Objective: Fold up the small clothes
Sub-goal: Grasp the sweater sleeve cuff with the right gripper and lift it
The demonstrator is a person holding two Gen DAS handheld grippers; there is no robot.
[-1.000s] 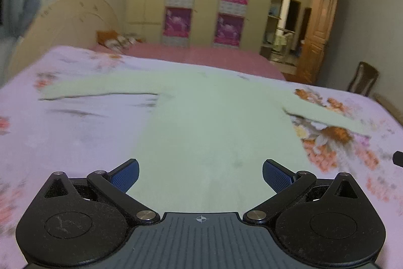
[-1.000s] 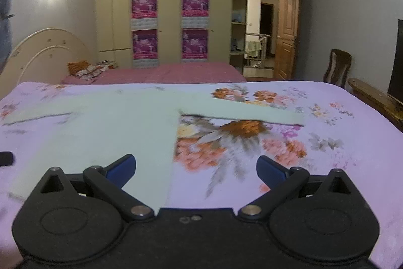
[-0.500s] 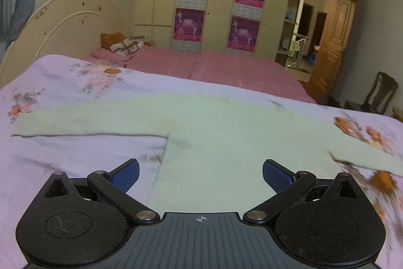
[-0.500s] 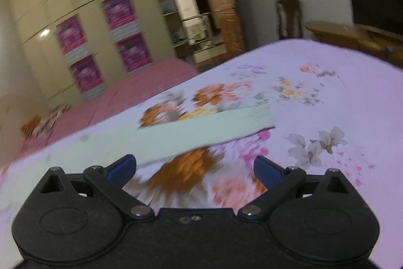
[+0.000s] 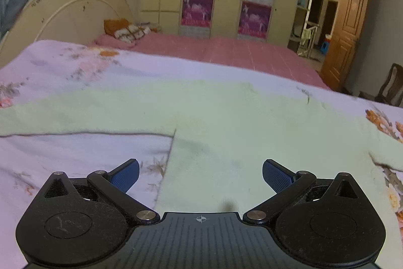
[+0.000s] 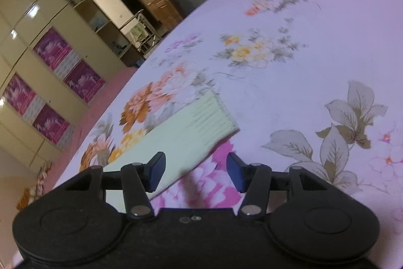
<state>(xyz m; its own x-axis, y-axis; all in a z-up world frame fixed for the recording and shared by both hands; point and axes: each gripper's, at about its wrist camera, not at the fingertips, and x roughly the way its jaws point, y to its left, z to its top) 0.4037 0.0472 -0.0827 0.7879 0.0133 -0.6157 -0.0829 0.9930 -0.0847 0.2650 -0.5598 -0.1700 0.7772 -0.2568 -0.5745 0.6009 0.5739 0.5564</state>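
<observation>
Right gripper [image 6: 195,173] now hovers over sleeve cuff [image 6: 214,115], bedspread [image 6: 314,54] around.

My pale green knit top [image 5: 226,122] lies on a lilac bedsheet printed with orange, pink and grey flowers [image 6: 314,24]; my black grippers carry blue finger pads [image 5: 126,175].

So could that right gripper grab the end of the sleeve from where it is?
Probably yes. The right gripper is open, the sleeve cuff lies flat on the bedspread just ahead, slightly left of centre, and nothing sits between them.
</observation>
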